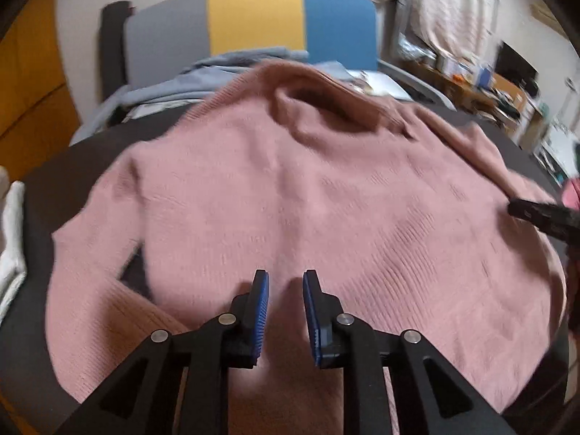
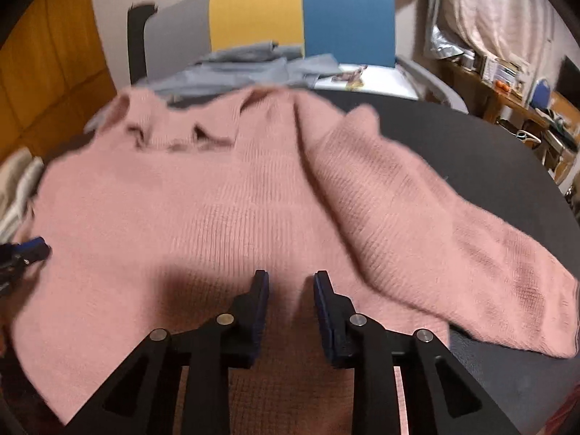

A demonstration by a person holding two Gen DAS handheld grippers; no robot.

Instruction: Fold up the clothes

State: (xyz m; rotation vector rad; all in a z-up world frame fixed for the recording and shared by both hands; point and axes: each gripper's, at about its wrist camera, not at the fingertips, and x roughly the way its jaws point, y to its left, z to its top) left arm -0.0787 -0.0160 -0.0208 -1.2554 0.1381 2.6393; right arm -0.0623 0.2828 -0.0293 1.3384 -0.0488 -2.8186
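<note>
- The dark table [image 2: 471, 166] carries the pink sweater [image 1: 308, 210] spread flat, collar far, sleeves out either side, laid ready for folding.
- The left gripper [image 1: 285, 282] hovers over the near hem, jaws slightly apart, gripping nothing.
- The right gripper [image 2: 291, 282] likewise, apparently poised to pinch.

Your two wrist views both look steeply down, close over the pink sweater [image 1: 308, 199] (toward the tricolour chair [image 2: 301, 18]); left sits leftward, right rightward, sharing its middle.
</note>
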